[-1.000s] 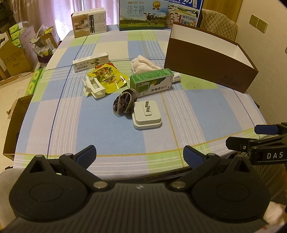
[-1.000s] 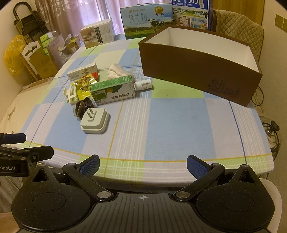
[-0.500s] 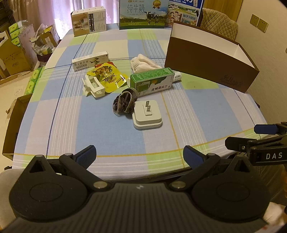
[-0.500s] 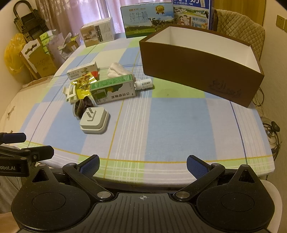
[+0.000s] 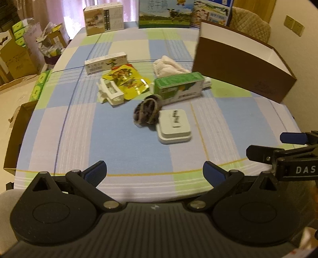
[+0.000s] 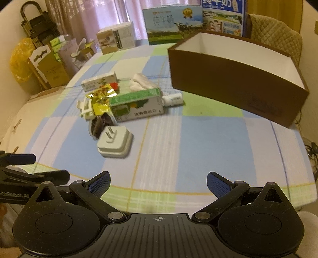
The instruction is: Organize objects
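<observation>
A cluster of small items lies mid-table: a white plug adapter, a dark rolled sock, a green-and-white carton, a yellow snack packet, a white plastic clip, a white cloth, a small white bottle and a long white box. An open brown box stands at the right. My left gripper and right gripper hover open and empty over the near table edge.
Milk cartons and a beige box line the table's far edge. A padded chair stands behind the brown box. Cardboard boxes and bags crowd the floor at the left.
Both grippers have moved forward over the table toward the cluster, which now looks larger and nearer. Both stay open. No object on the table has moved.
</observation>
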A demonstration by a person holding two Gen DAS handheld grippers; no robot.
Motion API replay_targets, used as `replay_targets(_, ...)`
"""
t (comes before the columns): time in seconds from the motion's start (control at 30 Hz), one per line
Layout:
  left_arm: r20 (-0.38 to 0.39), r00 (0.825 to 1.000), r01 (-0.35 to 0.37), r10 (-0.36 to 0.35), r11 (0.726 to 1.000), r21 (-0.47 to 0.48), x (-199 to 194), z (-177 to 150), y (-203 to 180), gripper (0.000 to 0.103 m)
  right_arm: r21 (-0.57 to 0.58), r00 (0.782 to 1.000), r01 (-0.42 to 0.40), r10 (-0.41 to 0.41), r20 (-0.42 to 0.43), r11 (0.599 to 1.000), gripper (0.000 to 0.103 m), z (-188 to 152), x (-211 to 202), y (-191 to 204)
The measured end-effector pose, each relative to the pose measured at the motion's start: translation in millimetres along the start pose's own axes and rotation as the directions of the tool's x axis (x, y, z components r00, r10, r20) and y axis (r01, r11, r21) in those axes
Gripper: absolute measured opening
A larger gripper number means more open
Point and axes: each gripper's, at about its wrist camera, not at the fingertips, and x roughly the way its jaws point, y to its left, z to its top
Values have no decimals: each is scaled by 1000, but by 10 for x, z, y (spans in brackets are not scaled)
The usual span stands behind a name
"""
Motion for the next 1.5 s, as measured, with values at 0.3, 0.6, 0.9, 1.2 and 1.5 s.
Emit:
replay_targets(0.3,-1,999,-52,52,998,-35,204,127,304,102,-28,999,-47,47,22,999,101,168,302,231)
replay_targets(0.6,-11,997,-75,74,996,-57,431,223,513,102,-37,999,-53,53,4,998,90,262,642,405)
replay_targets(0.9,-16,992,-125,124,988,-93,589,347,768,102,-58,997,-67,66,-30,996,76,290,961,548)
replay_targets(1.2,-32,987,-158,155,982,-107,694,374,907,102,-78,997,-64,61,-44,995,75,276,1168,685)
replay_targets(1.5,-47,988,-154,149,982,-111,754,359,914,102,-107,998,-63,61,-28,992,59,254,1275,694)
